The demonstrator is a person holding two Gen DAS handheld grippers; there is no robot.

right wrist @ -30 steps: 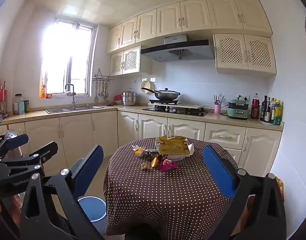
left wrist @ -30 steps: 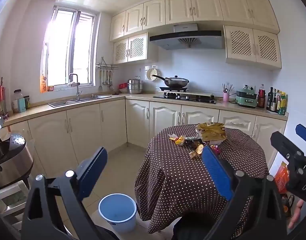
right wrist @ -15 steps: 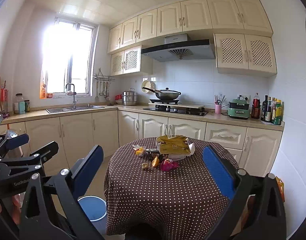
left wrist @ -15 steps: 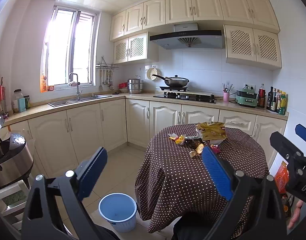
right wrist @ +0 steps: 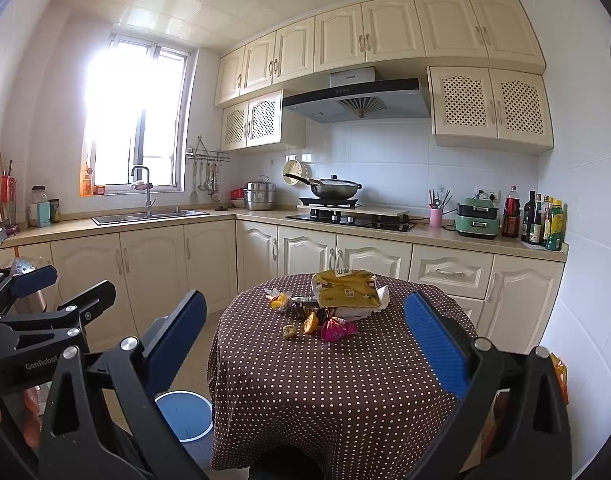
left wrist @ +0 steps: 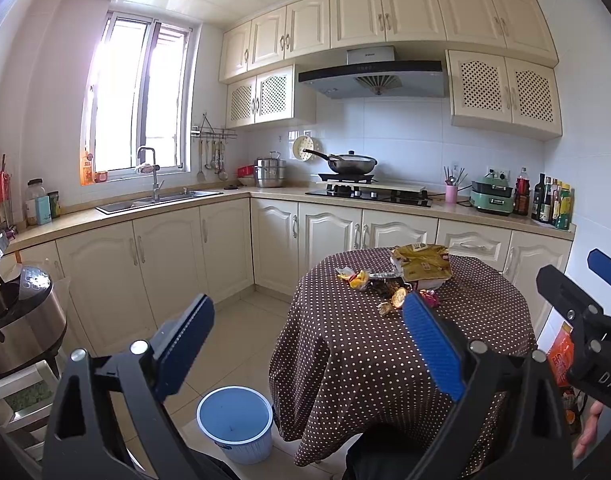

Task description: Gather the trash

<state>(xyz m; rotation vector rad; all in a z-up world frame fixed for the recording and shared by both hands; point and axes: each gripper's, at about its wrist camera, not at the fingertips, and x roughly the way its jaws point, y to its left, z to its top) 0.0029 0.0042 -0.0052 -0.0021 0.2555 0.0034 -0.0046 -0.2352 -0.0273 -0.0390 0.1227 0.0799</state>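
Observation:
Trash lies on a round table with a brown polka-dot cloth (right wrist: 329, 384) (left wrist: 481, 332): a yellow snack bag (right wrist: 345, 290) (left wrist: 423, 266), a pink wrapper (right wrist: 337, 330), orange and yellow wrappers (right wrist: 279, 302) (left wrist: 355, 278) and small scraps (right wrist: 289, 331). A blue bin (left wrist: 235, 422) (right wrist: 183, 416) stands on the floor left of the table. My left gripper (left wrist: 309, 344) is open and empty, held back from the table. My right gripper (right wrist: 305, 344) is open and empty, facing the table. Each gripper shows at the edge of the other's view.
Cream cabinets and a counter (right wrist: 145, 220) run along the left and back walls, with a sink (left wrist: 157, 202), a stove and wok (right wrist: 335, 188) and bottles (right wrist: 543, 220). A rice cooker (left wrist: 21, 320) on a stand is at the far left. Tiled floor lies between cabinets and table.

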